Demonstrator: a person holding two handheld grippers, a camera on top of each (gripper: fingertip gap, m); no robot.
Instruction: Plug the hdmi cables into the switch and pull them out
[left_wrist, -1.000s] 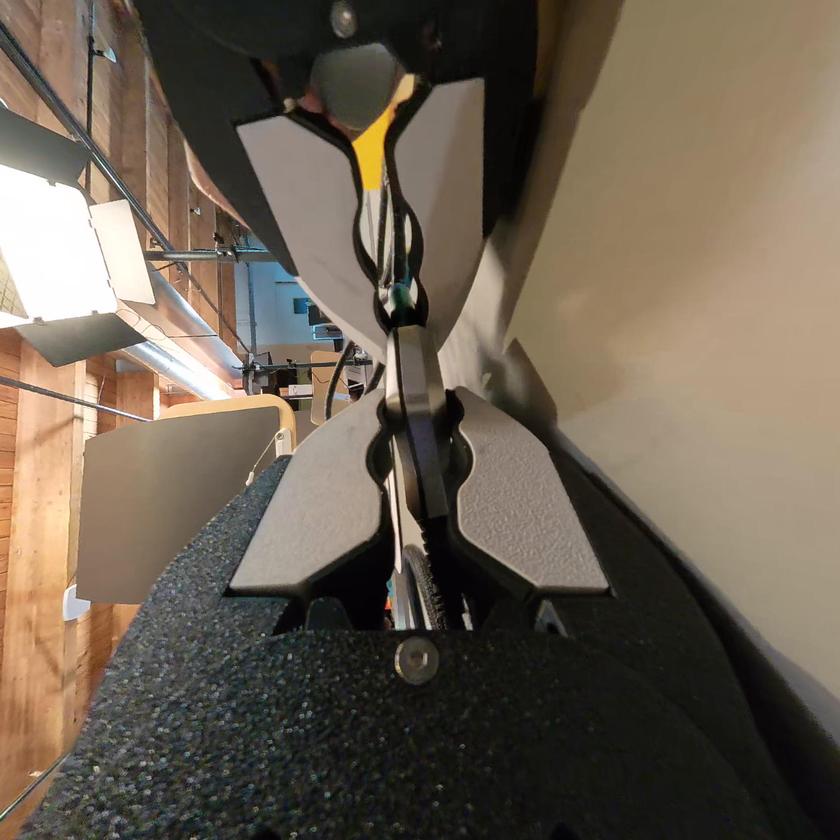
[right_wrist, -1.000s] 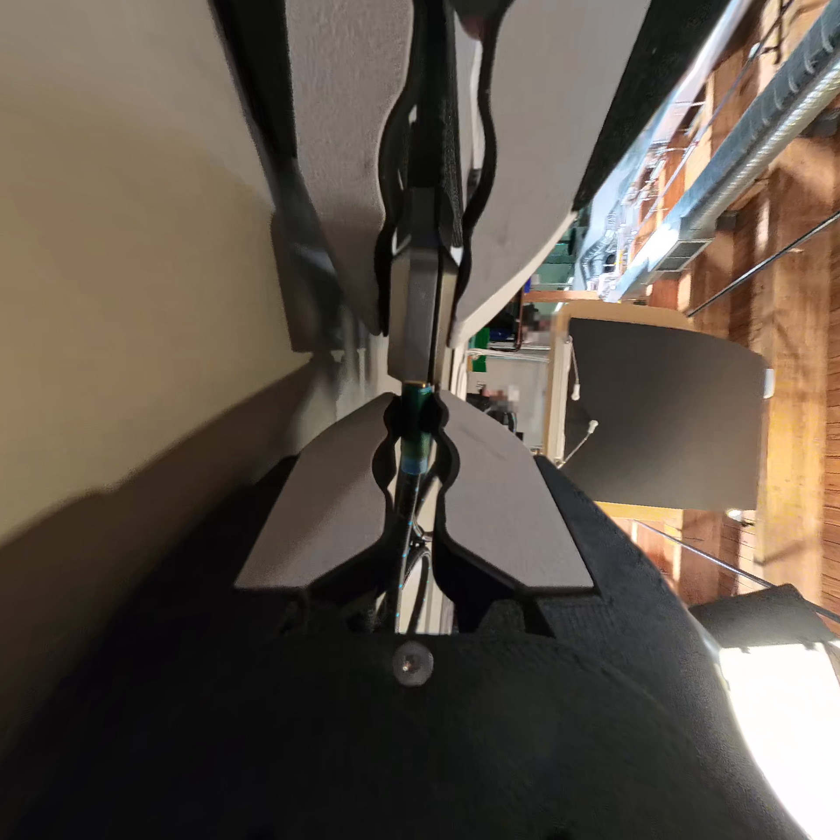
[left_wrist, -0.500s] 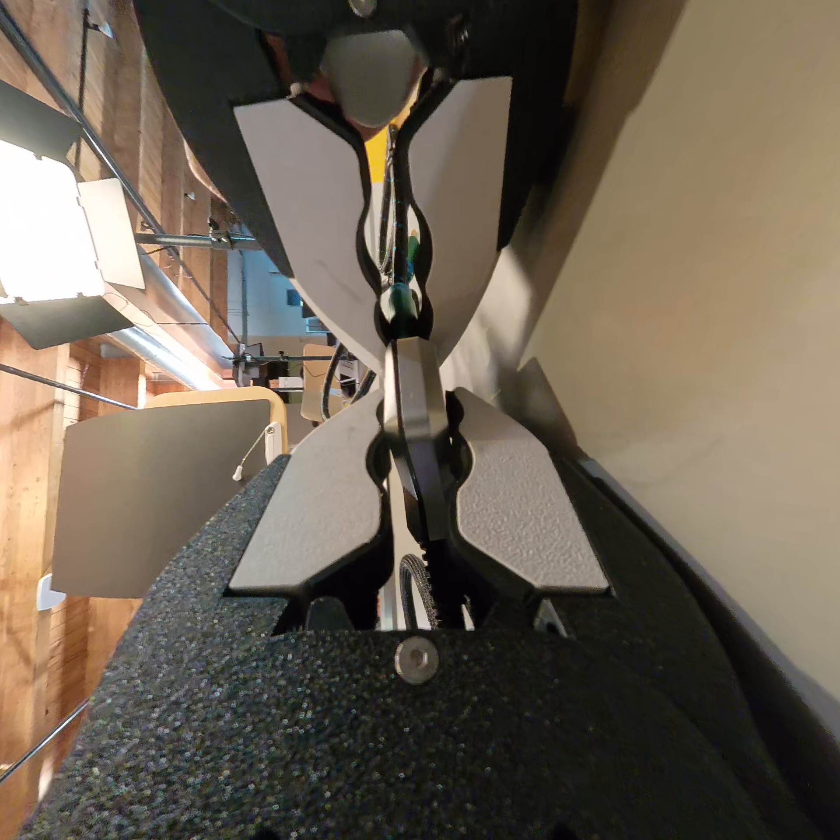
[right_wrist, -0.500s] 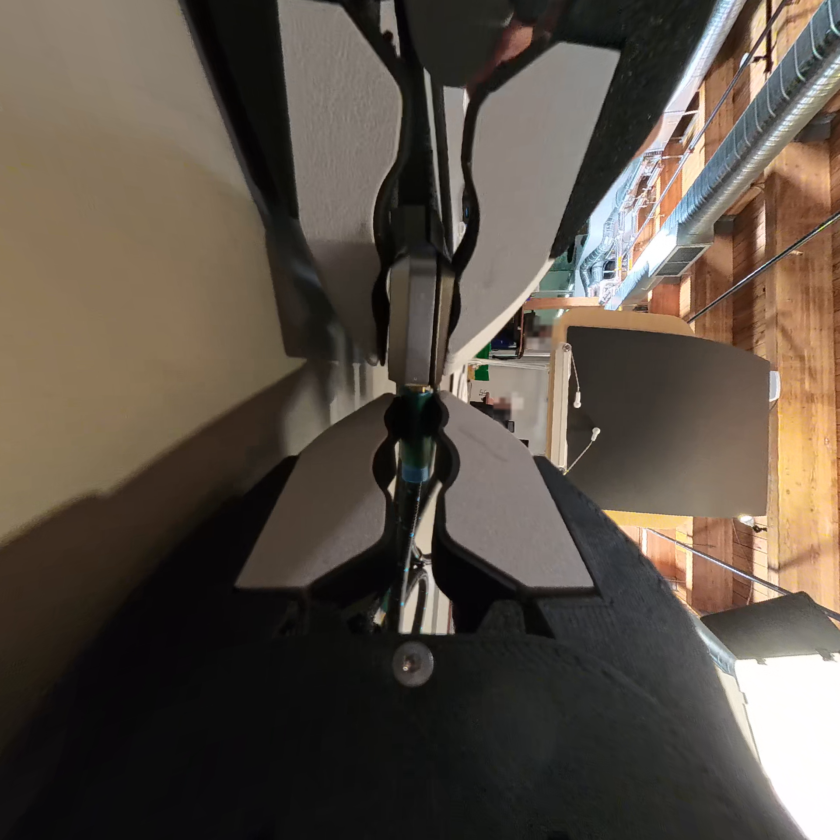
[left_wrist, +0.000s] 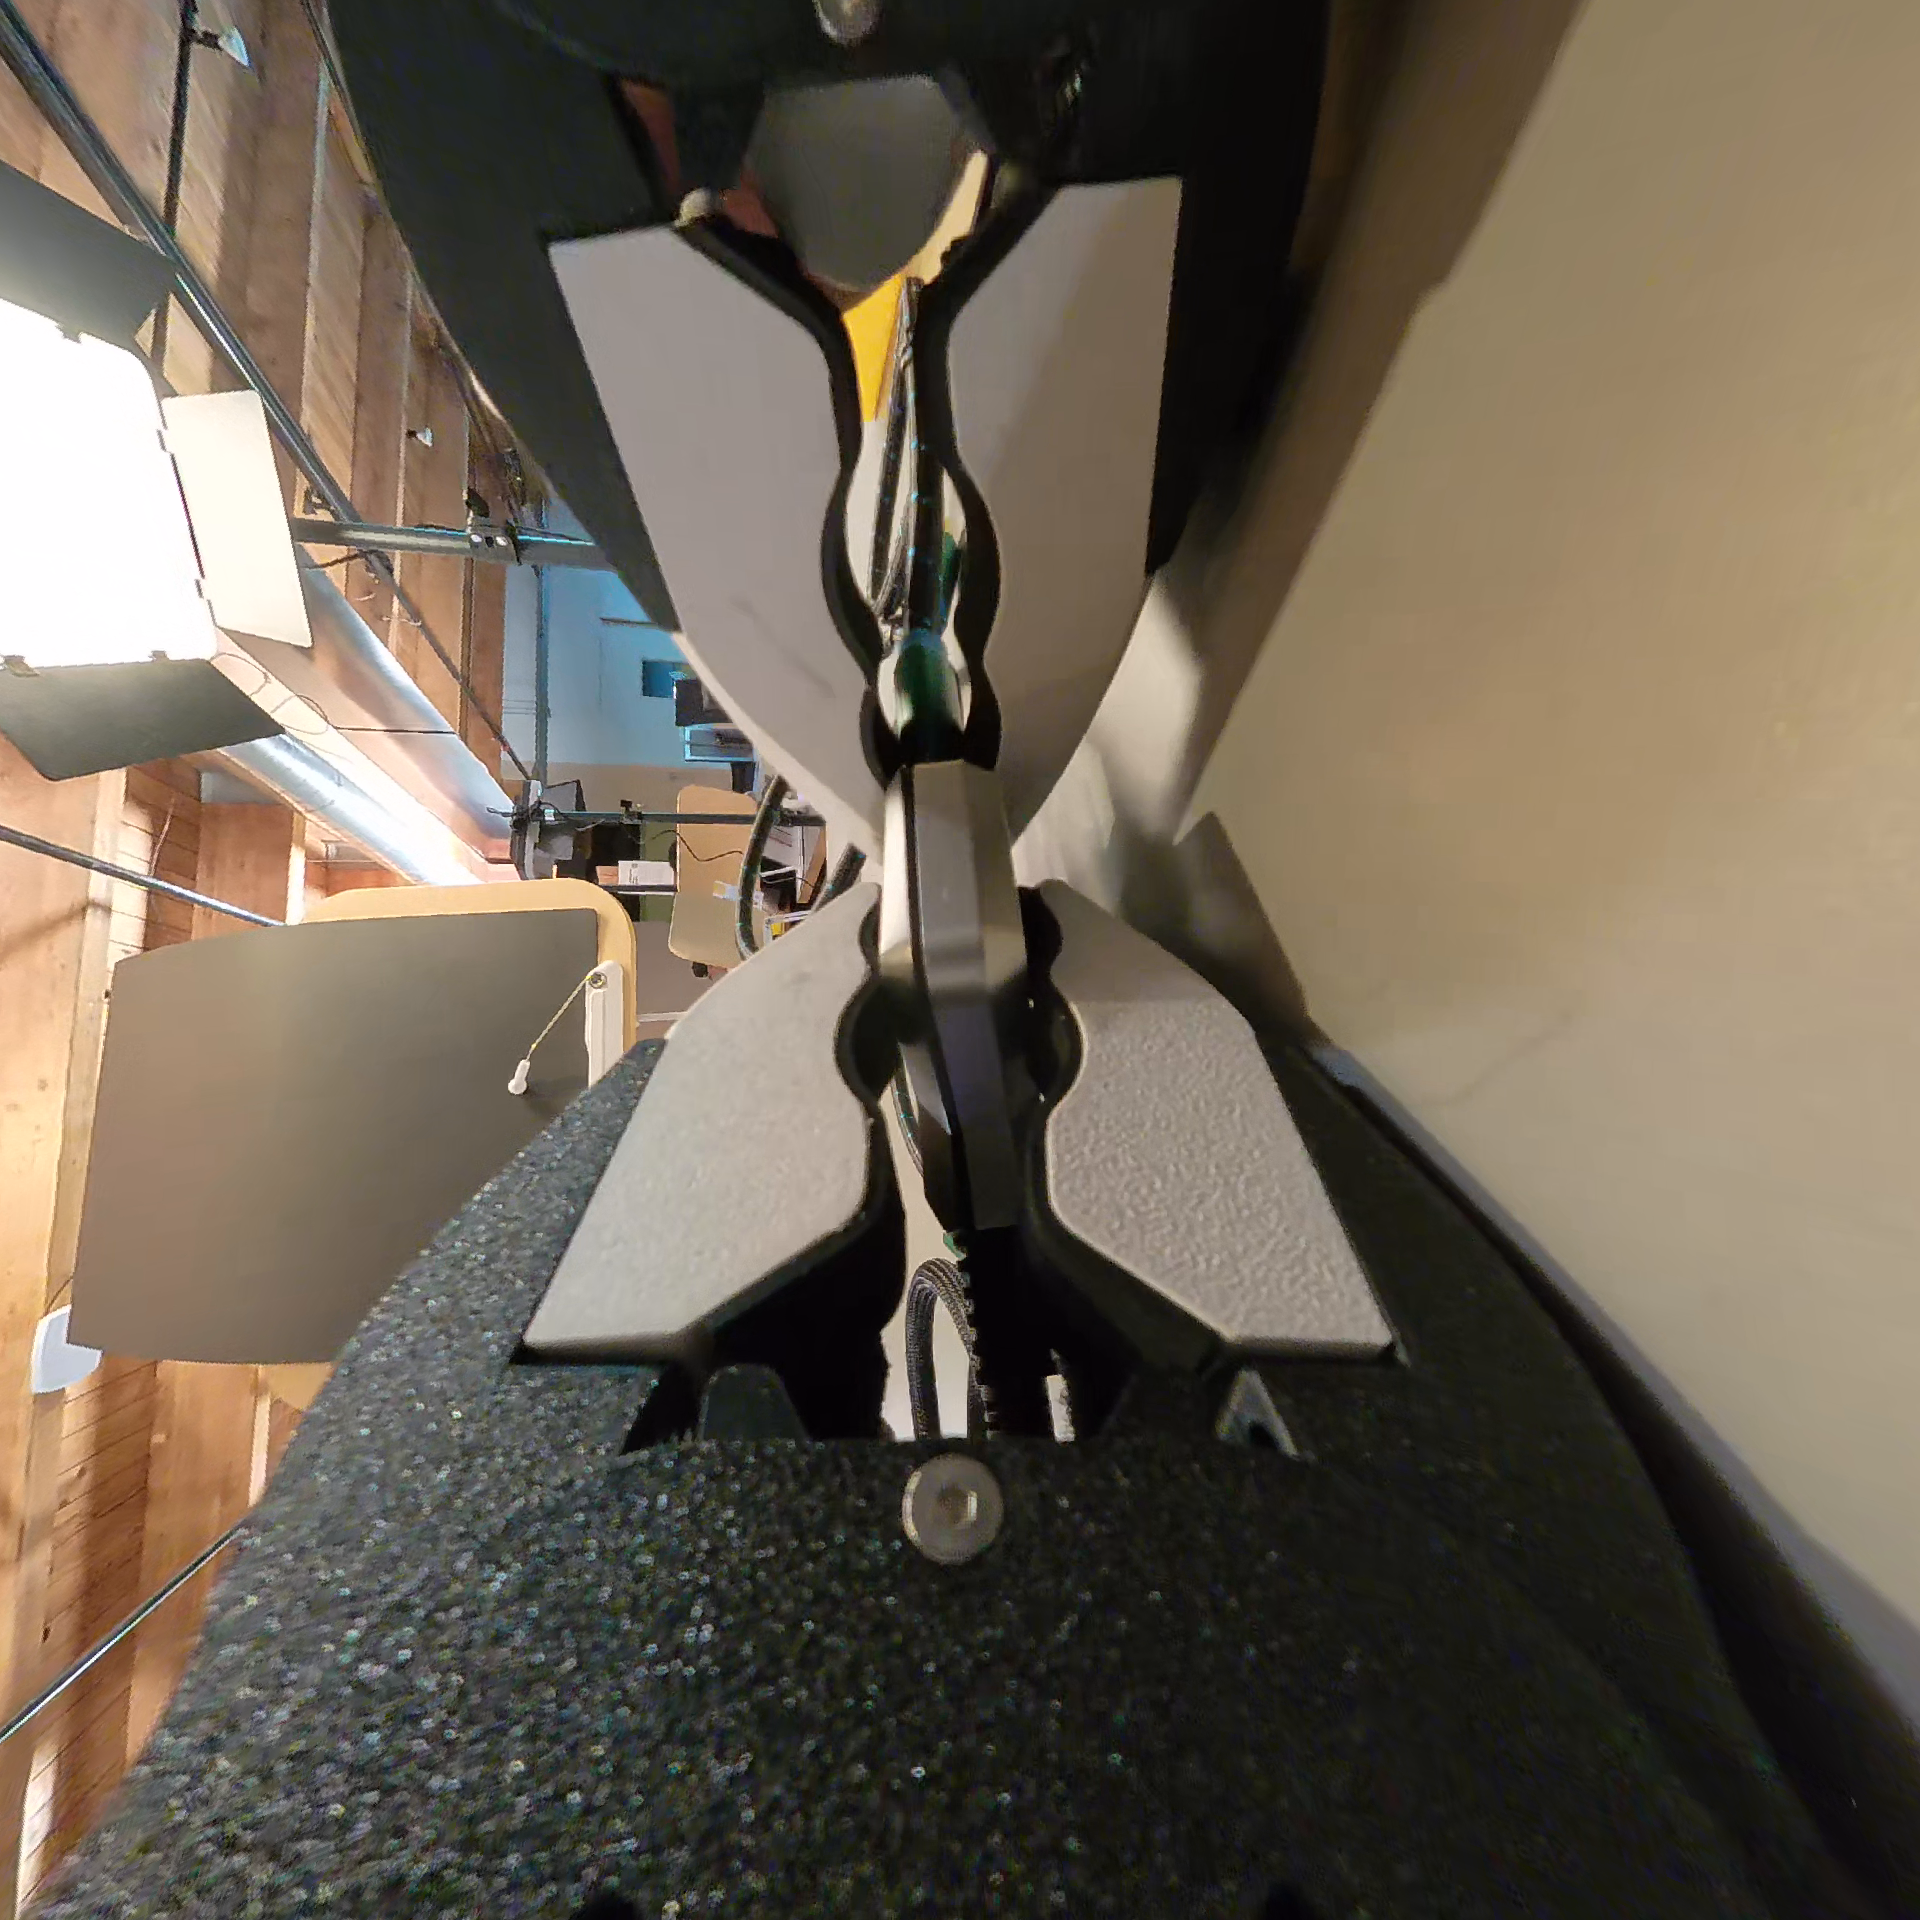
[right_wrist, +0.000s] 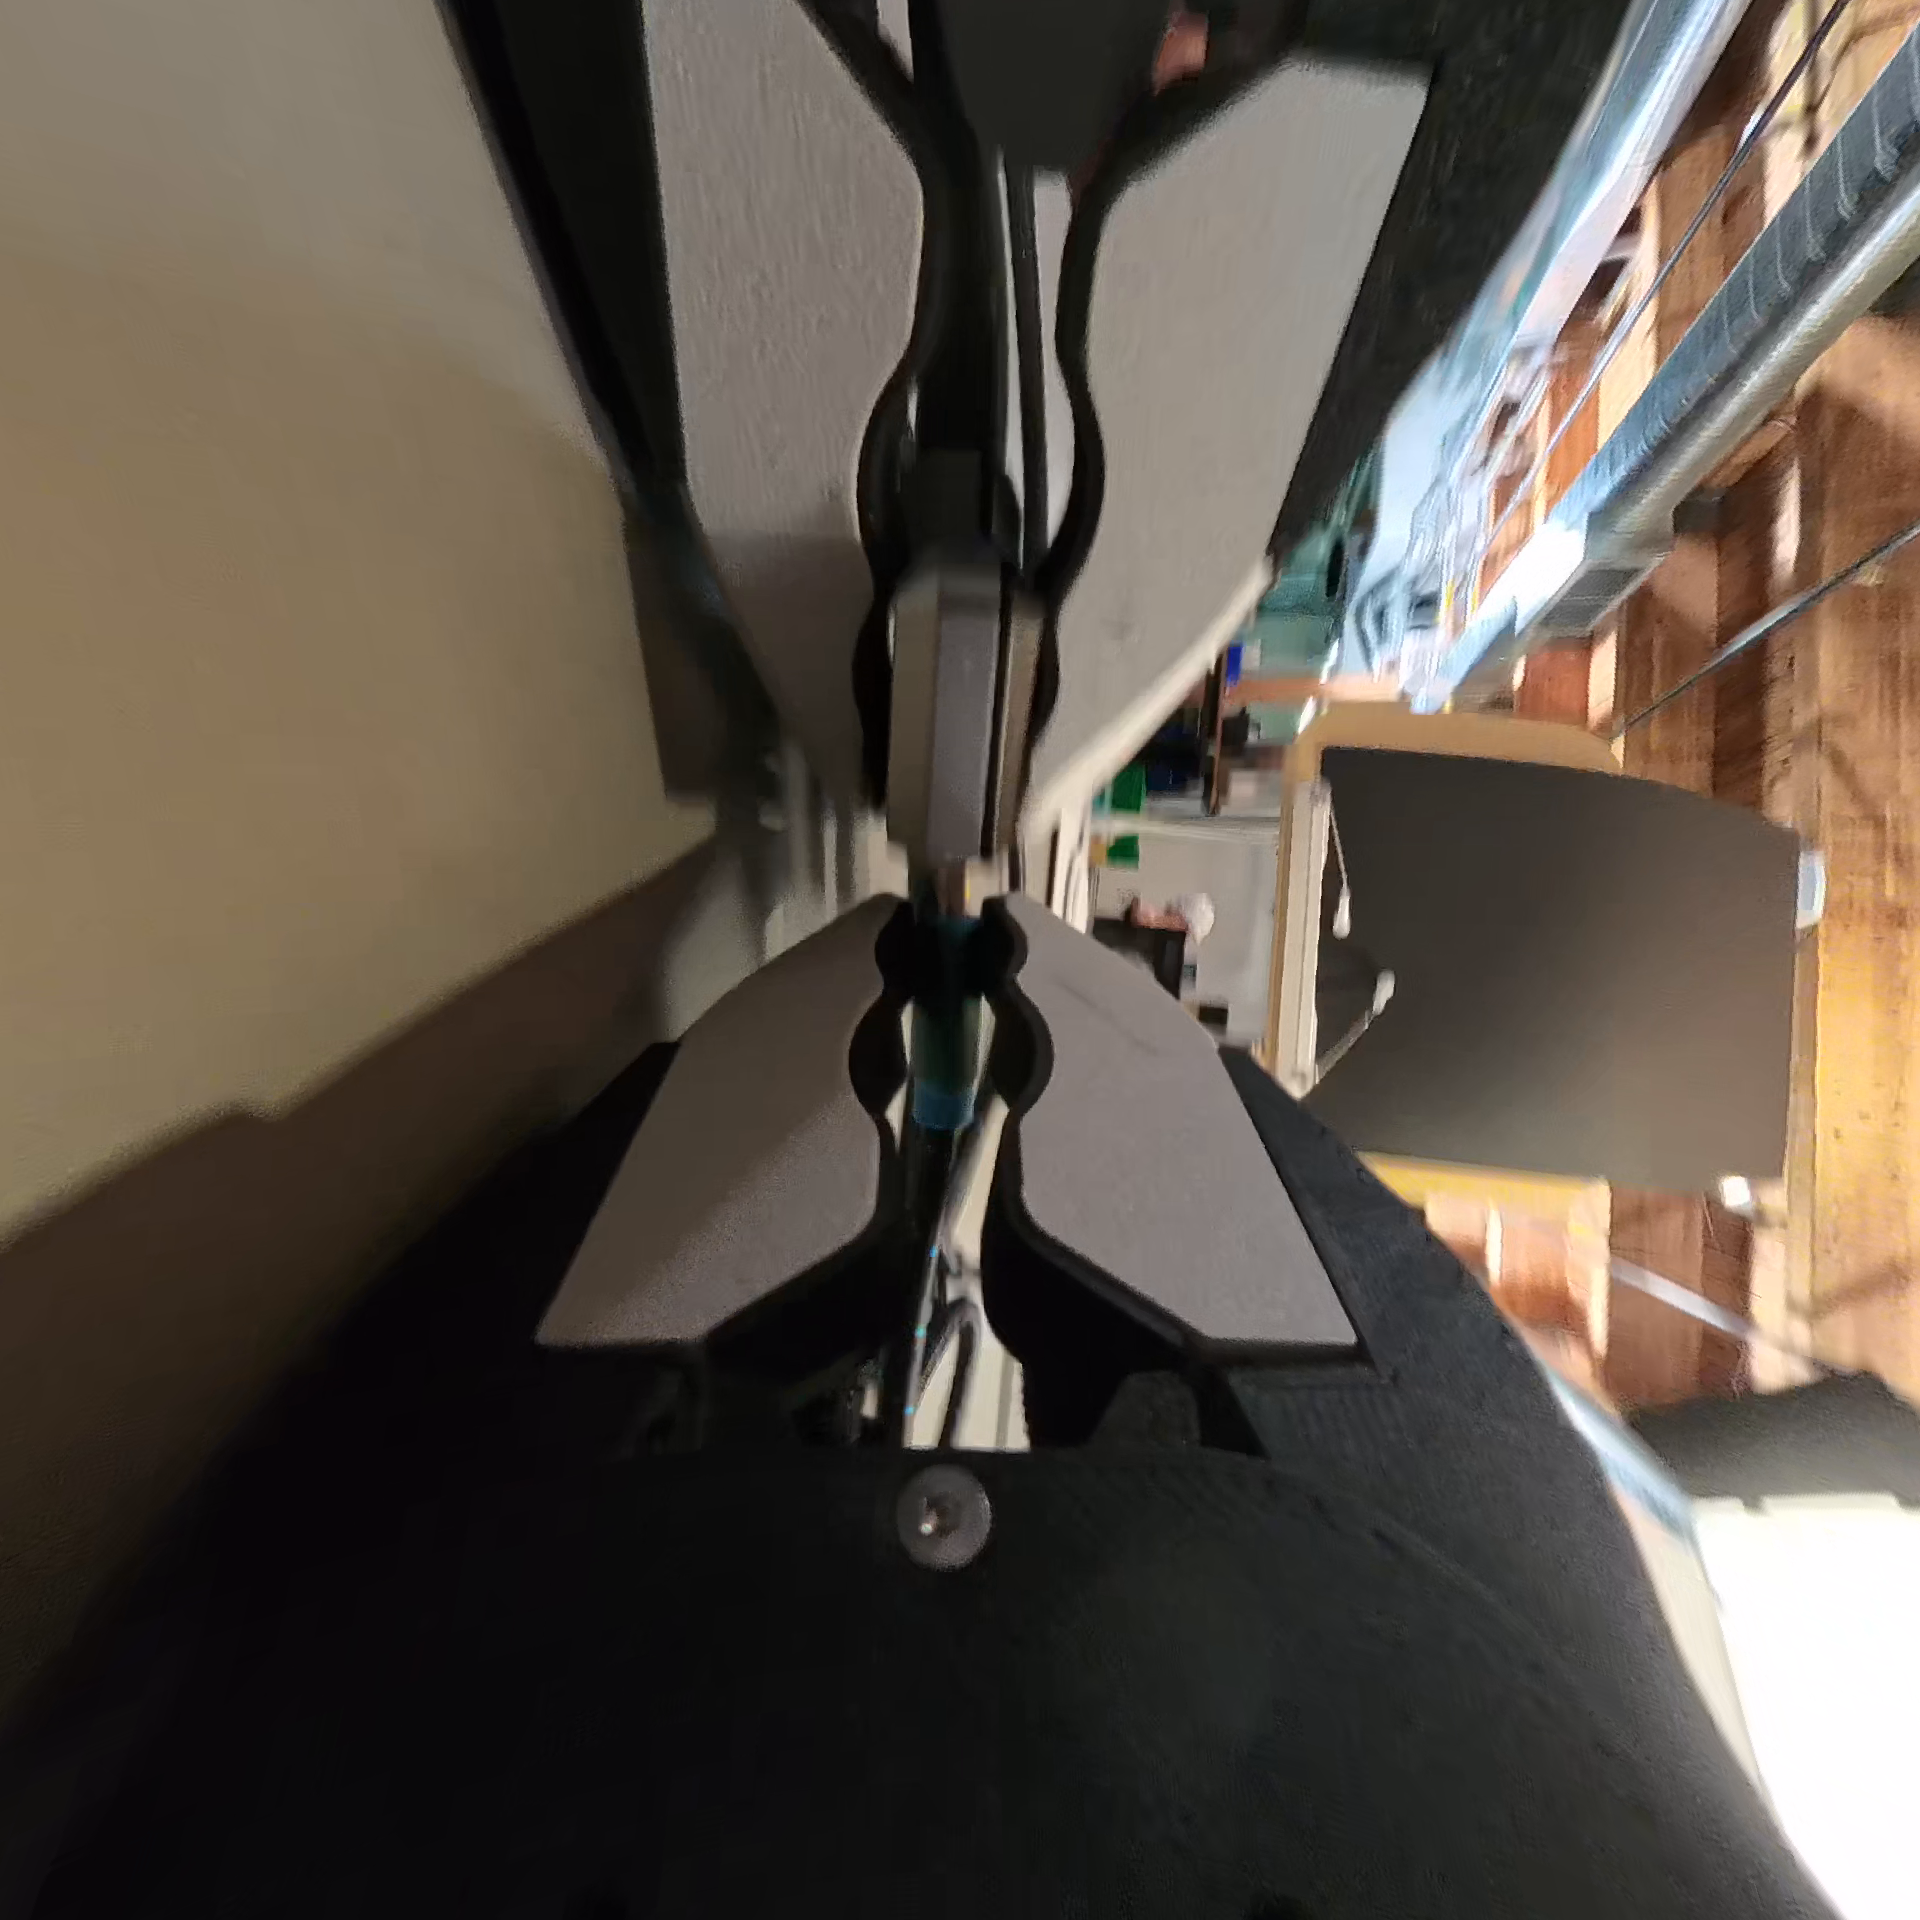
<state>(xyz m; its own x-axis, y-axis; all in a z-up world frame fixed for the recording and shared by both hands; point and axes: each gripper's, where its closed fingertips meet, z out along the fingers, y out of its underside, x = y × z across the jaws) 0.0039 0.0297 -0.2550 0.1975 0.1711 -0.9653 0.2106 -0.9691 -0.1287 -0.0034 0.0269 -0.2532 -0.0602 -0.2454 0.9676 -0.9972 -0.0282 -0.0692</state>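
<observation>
My left gripper (left_wrist: 951, 1049) has its jaws pinched tight on the switch (left_wrist: 951, 966), a flat, dark, hard slab with smooth cut corners. My right gripper (right_wrist: 945, 987) faces it, jaws squeezed narrow on the green, round end of the hdmi cable (right_wrist: 943, 1049). The cable's tip points at the near edge of the switch, but the right view is blurry, so I cannot tell if the plug is in. The grey fingers (left_wrist: 1195, 1153) look bumpy, with wavy black inner edges. A pale smooth table (left_wrist: 1610, 727) runs along one side.
</observation>
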